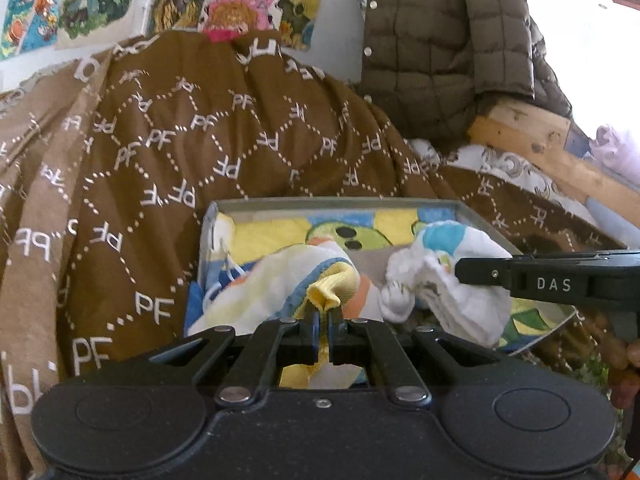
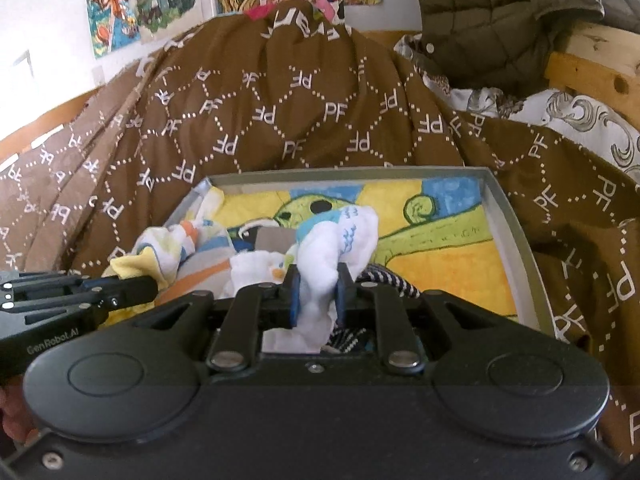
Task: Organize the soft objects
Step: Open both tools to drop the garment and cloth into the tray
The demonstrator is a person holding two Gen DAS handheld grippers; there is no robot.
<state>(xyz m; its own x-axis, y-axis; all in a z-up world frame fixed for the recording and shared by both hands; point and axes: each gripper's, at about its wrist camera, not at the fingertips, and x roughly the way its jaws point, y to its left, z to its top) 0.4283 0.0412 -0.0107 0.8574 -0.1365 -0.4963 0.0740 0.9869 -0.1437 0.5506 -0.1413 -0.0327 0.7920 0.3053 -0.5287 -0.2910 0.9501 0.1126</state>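
Leftmost, a brown blanket (image 1: pixel 160 152) printed with "PF" letters is heaped over the bed and fills most of both views. On it rests a grey tray (image 2: pixel 516 232), lined with a yellow towel (image 2: pixel 440 264) bearing a green cartoon figure.

Over the tray's left part, the left claw (image 1: pixel 324 316) is clenched on the yellow edge of a pale cloth (image 1: pixel 272 280) with blue trim and orange patches. That cloth lies bunched in the tray's left half, spilling toward the near left corner. From the right wrist view, the same claw enters at the left edge, its tips buried in the yellow fold.

Further right, the right claw (image 2: pixel 316 292) is grasping a white cloth (image 2: pixel 340 240) with blue print, pinched between its blue-padded fingers (image 2: pixel 294 296). This cloth rises in a crumpled lump above the tray's middle, and part of it hangs down behind the fingers. Just beside it on the right, a striped dark-and-white piece (image 2: pixel 394 282) lies on the towel, partly hidden by the claw.

Behind the blanket, cartoon posters (image 2: pixel 144 4) hang on the wall. At far right, a quilted olive jacket (image 1: pixel 440 40) drapes over a wooden frame (image 1: pixel 532 148).
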